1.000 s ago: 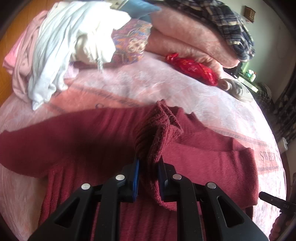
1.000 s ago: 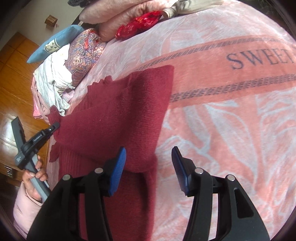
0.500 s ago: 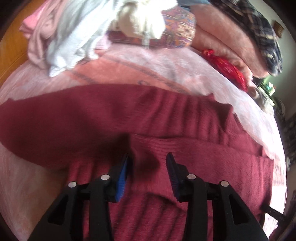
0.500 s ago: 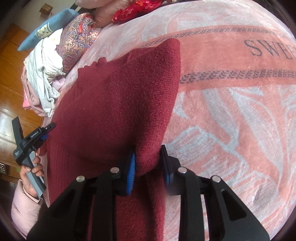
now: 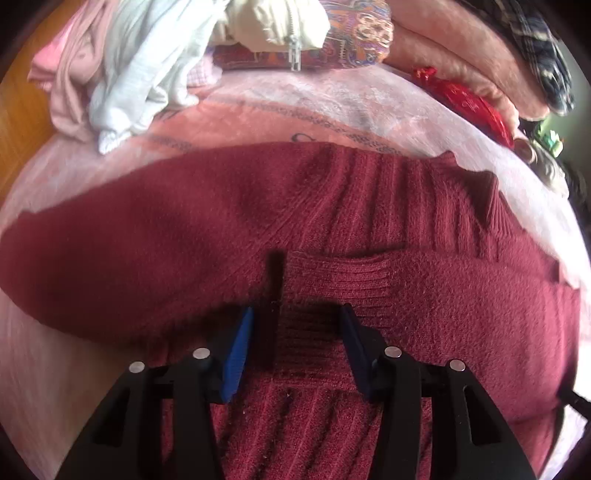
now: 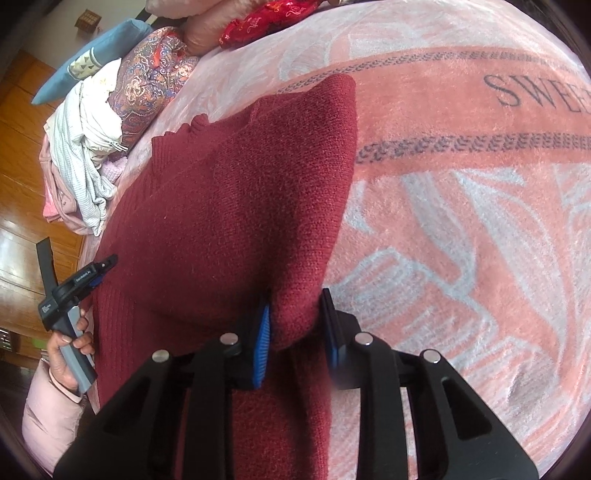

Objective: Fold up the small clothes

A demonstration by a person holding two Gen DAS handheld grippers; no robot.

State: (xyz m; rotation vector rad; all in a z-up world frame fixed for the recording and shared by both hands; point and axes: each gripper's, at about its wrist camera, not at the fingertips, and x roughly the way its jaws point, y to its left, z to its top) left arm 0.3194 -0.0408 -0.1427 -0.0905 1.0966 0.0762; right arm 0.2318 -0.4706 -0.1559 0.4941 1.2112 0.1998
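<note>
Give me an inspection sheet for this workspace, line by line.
Surface: pink patterned blanket on a bed, lettering "SWEE" partly in view.
Job's things: dark red sweater spread flat, one sleeve folded across the body.
Clutter: heap of pale clothes, patterned cushion, blue pillow, red pouch, folded pink blanket with a plaid garment on top.
Grippers: left gripper open over the sleeve cuff; right gripper shut on the sweater's folded edge.
Cables: nothing seen.
Surroundings: wooden floor, small wooden box by the wall.
</note>
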